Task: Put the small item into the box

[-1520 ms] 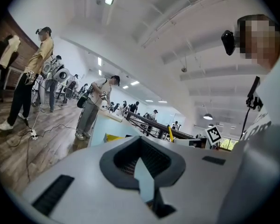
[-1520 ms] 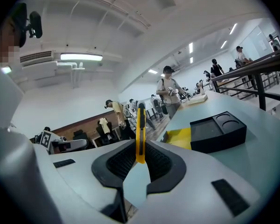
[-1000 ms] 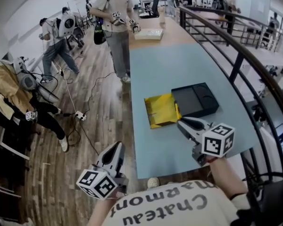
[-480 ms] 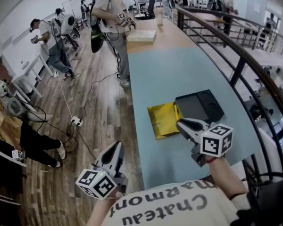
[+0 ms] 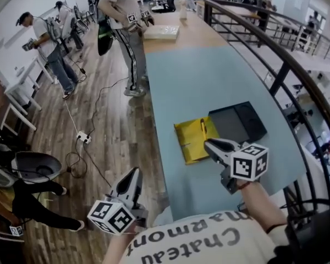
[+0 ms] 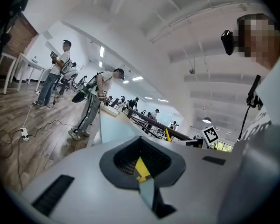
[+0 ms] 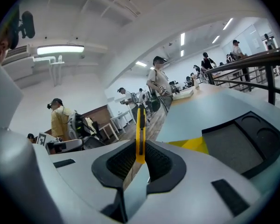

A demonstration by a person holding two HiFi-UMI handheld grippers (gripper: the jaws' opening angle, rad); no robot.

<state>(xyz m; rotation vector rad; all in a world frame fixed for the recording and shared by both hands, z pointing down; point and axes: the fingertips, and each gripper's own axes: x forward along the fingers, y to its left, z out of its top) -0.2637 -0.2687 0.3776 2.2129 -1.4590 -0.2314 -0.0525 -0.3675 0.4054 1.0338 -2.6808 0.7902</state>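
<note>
Both jaws of your right gripper (image 7: 139, 158) are pinching the yellow cutter (image 7: 140, 127) by its lower end, so it is standing tall above the yellow box (image 5: 191, 143), beside the black tray (image 5: 237, 122). It is looking light, stiff and smooth-sided, probably slippery; gripping nearer mid-body would steady it. Your left gripper (image 5: 131, 178) is hanging off the table (image 5: 209, 76), jaws pressed together.

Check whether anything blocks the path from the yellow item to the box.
Nothing visible does. The right gripper holds the yellow item at the edge of the open yellow box. The black tray lies beside the box, not in the way.
</note>
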